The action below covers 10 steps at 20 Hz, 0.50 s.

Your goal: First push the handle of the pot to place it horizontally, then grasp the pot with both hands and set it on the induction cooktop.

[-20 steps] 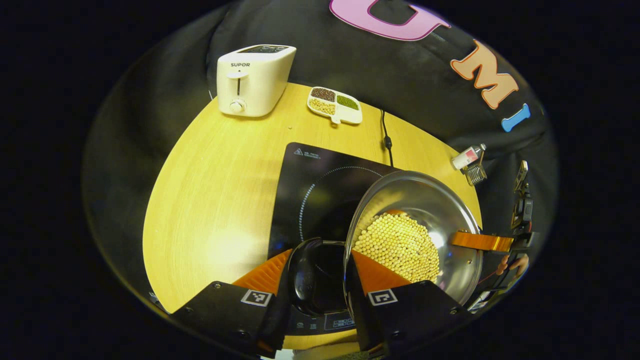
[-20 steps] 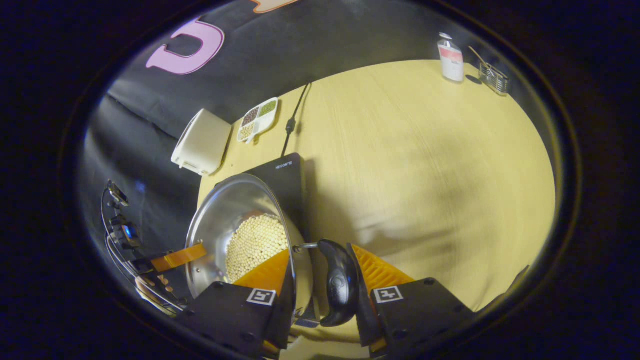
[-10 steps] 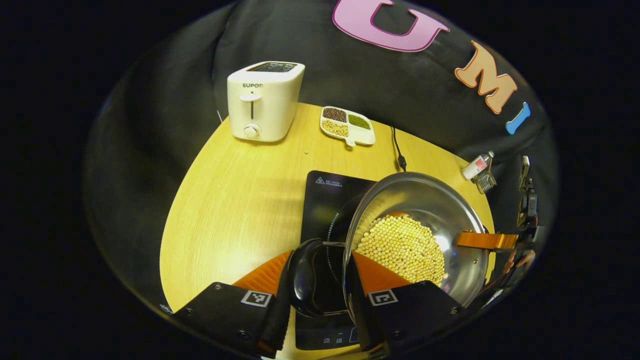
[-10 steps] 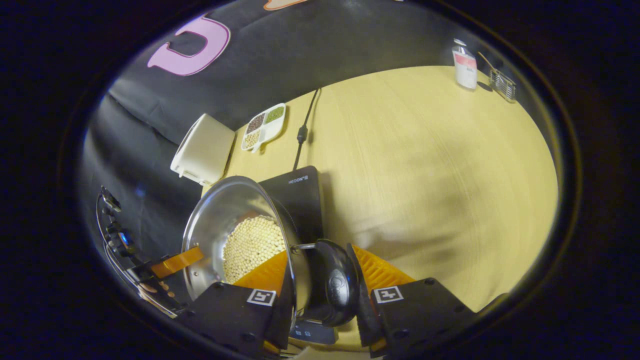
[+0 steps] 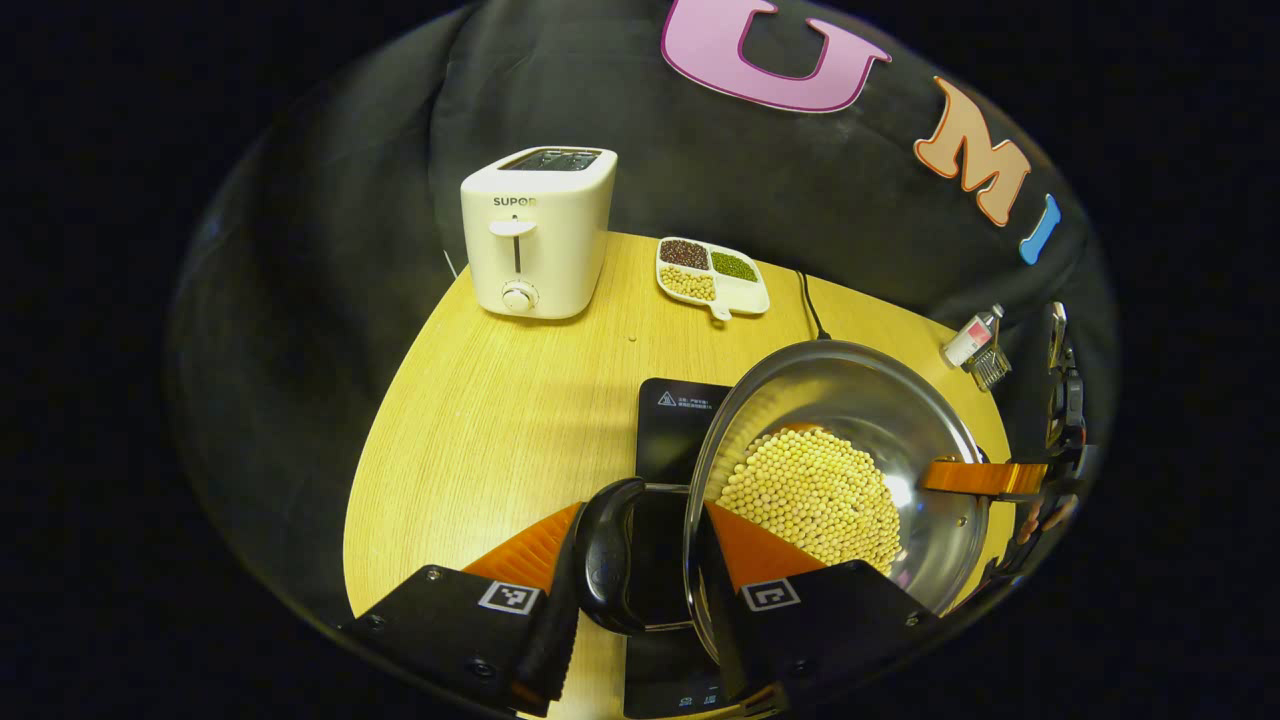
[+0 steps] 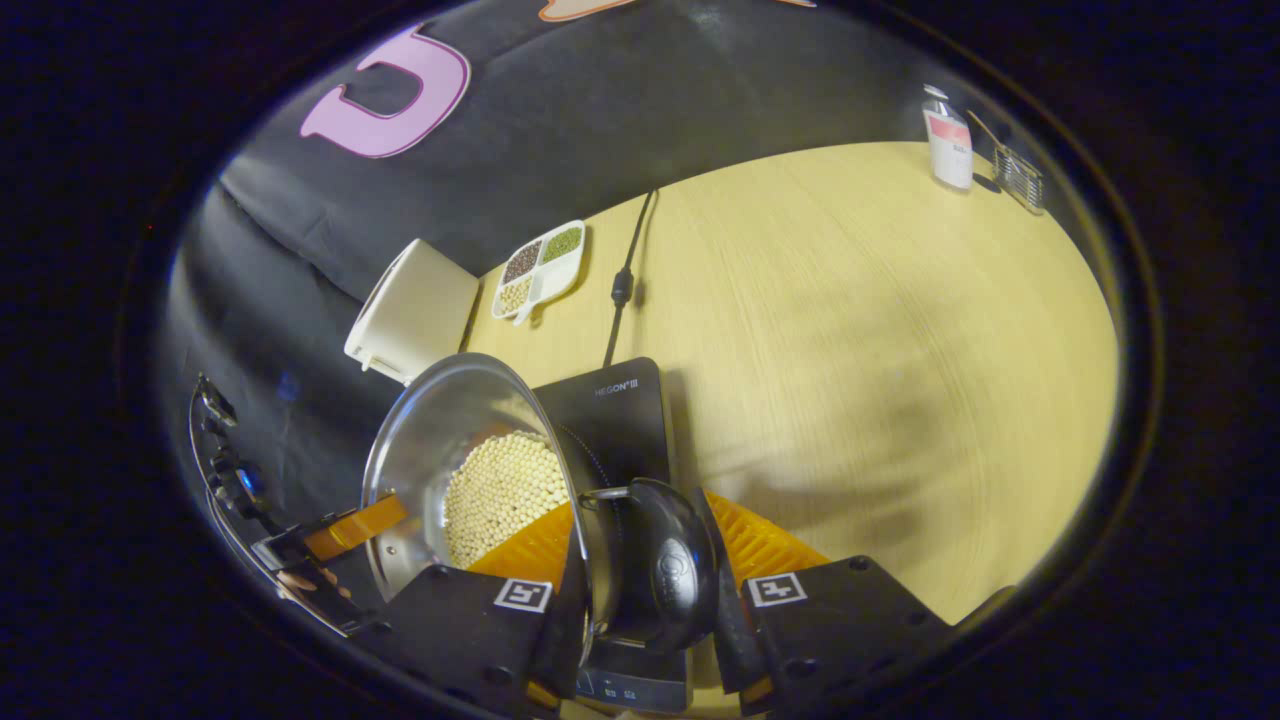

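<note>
Both sets of tongs, left tongs [image 5: 640, 545] and right tongs [image 6: 640, 560], sit in black angular housings studded with small screws, each bearing square black-and-white markers and ribbed fingers [image 5: 535, 540].

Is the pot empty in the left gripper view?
No, the pot holds a heap of pale yellow beans on its bottom.

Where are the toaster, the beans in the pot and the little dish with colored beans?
toaster [image 5: 538, 240]: left gripper view, on its front face.
beans [image 5: 815, 490]: left gripper view, middle of the pale heap inside the pot.
little dish [image 6: 541, 268]: right gripper view, on its divided middle.
</note>
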Each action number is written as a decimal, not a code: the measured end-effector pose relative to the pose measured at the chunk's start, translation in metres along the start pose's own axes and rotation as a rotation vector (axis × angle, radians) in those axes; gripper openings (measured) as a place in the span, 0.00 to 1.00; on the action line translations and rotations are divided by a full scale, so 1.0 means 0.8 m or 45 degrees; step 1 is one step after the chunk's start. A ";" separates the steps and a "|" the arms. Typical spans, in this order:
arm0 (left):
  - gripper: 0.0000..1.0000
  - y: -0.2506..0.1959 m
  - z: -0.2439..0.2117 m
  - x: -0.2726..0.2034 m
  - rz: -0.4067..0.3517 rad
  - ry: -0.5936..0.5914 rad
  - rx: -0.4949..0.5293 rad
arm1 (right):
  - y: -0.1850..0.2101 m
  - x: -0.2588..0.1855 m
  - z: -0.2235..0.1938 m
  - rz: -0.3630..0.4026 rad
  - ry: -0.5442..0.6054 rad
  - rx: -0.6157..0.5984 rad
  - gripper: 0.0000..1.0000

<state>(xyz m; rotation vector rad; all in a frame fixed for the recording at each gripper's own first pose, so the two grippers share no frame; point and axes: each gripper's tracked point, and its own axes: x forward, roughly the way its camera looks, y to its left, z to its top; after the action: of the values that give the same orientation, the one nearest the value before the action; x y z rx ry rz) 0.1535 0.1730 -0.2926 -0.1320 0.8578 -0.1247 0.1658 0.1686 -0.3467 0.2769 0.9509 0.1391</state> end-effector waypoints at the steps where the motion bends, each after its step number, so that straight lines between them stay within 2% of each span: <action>1: 0.59 0.000 -0.001 0.000 0.000 0.002 -0.006 | 0.000 0.000 0.000 0.006 0.000 -0.003 0.49; 5: 0.61 -0.001 -0.002 -0.001 0.001 0.001 -0.032 | -0.005 0.005 -0.003 -0.013 0.011 -0.012 0.52; 7: 0.63 -0.001 -0.004 0.000 0.009 0.002 -0.050 | 0.002 0.000 0.002 0.024 -0.004 -0.005 0.53; 10: 0.65 -0.001 -0.005 -0.005 0.040 -0.005 -0.110 | 0.006 -0.013 0.013 0.061 -0.042 0.006 0.65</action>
<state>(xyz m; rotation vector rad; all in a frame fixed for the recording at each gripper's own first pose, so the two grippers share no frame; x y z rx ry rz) 0.1478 0.1728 -0.2924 -0.1994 0.8612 -0.0583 0.1680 0.1686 -0.3316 0.3052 0.9125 0.1757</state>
